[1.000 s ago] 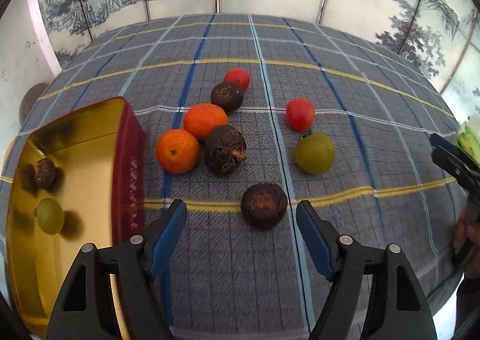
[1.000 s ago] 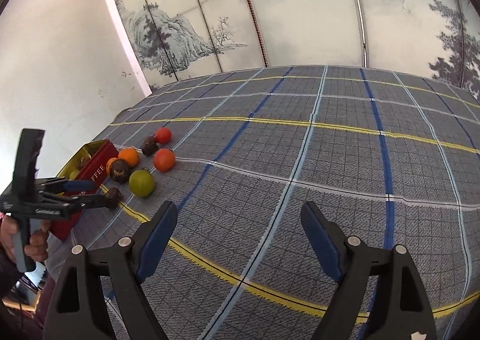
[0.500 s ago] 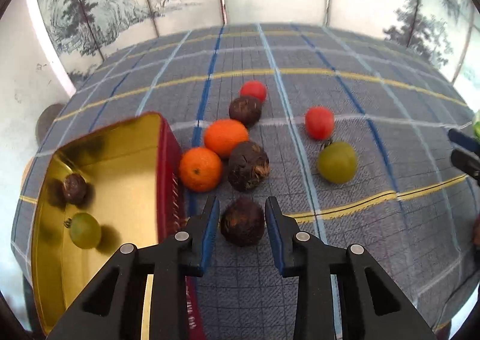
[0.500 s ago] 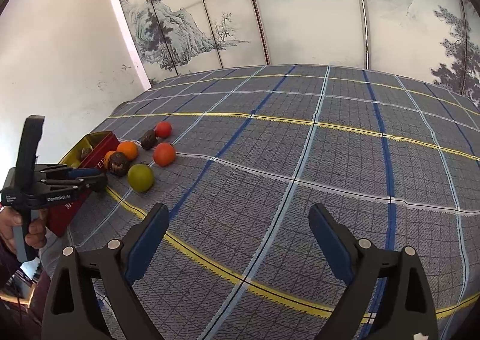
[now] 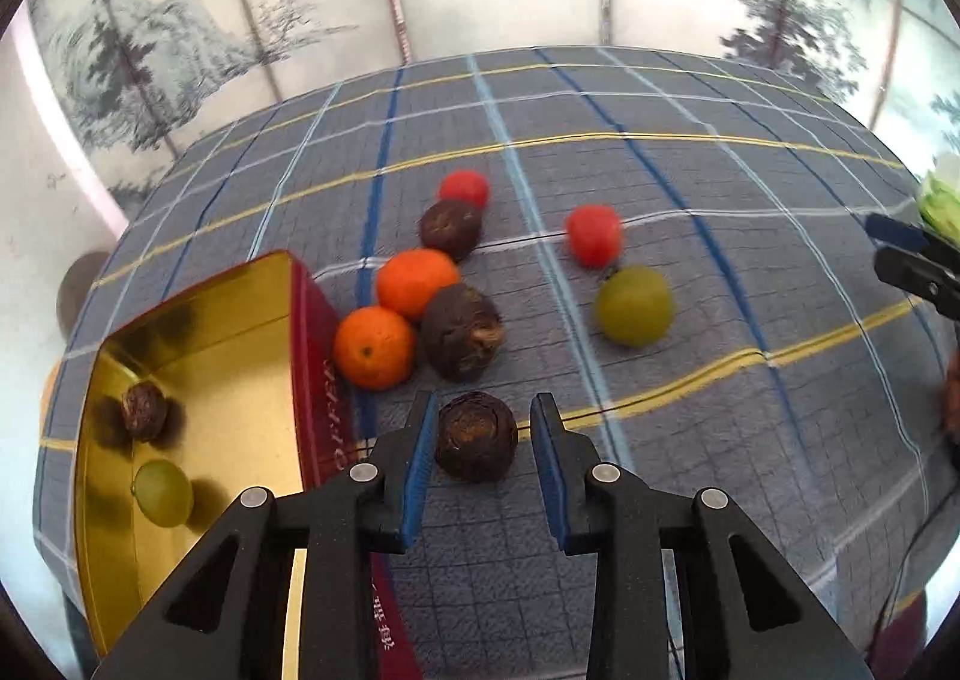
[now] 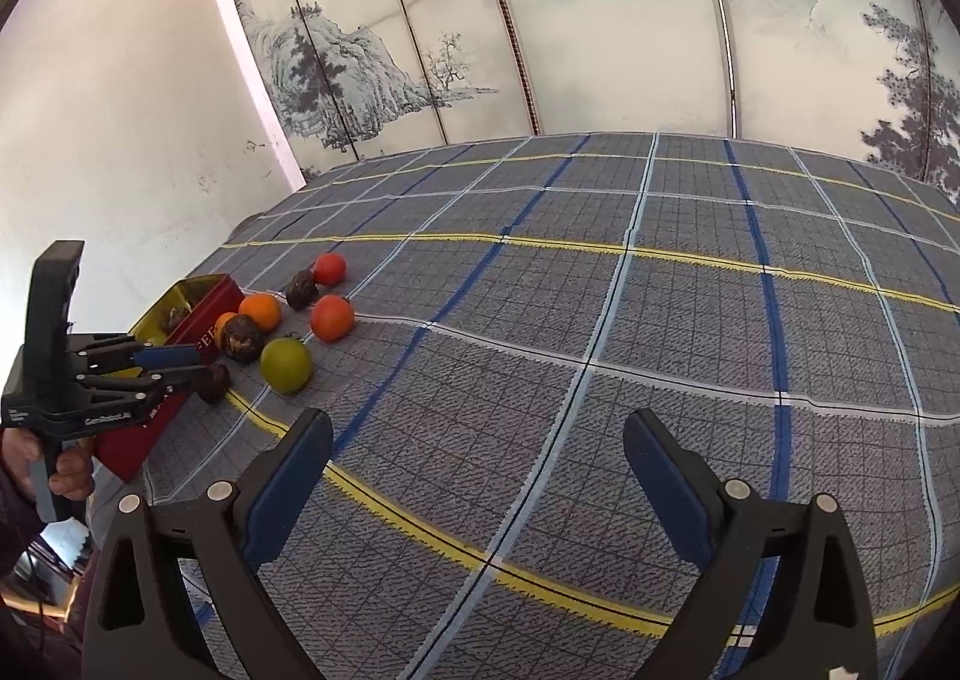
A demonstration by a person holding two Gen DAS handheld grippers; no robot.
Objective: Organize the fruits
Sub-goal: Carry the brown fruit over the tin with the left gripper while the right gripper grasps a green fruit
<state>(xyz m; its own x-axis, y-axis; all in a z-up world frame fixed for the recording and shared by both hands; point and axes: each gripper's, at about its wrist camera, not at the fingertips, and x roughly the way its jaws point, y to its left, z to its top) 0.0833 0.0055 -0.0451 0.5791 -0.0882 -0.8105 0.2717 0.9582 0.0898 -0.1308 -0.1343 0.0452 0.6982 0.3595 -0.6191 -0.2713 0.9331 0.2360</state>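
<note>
**Left grip on a dark fruit**

My left hand-held gripper (image 5: 480, 443) is closed around a dark fruit (image 5: 476, 436) on the table (image 5: 720, 440). Only its view shows inside the tin (image 5: 240, 356) at its left: two fruits. My right hand-held gripper (image 6: 477, 479) is opening wide, empty.

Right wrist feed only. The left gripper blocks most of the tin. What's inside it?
Observer: Two pieces lie in the gold-lined tin: a small brown fruit and a green fruit.
Operator: Is the left grip centred?
Observer: Roughly. The left gripper has its jaws closed on a dark brown fruit, which sits between the blue pads near their tips.
Operator: Oranges? I see one and a sliver.
Observer: Two, touching each other. The near orange sits beside the tin's red wall, and the far orange is behind it.
</note>
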